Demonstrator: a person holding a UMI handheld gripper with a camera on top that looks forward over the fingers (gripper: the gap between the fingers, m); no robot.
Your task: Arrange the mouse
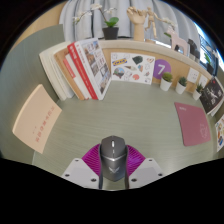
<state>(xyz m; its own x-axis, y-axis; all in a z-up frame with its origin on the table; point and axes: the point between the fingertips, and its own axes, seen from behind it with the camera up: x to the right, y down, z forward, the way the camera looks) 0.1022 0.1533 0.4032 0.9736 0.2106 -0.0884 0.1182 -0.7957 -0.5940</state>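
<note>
A grey computer mouse sits between my gripper's two fingers, its nose pointing away from me over the pale green table. The magenta pads press against both of its sides. My gripper is shut on the mouse. Whether the mouse rests on the table or hangs above it cannot be told.
A beige mat lies to the left and a pink mat to the right. Books and a poster stand against the back wall, with small potted plants to the right.
</note>
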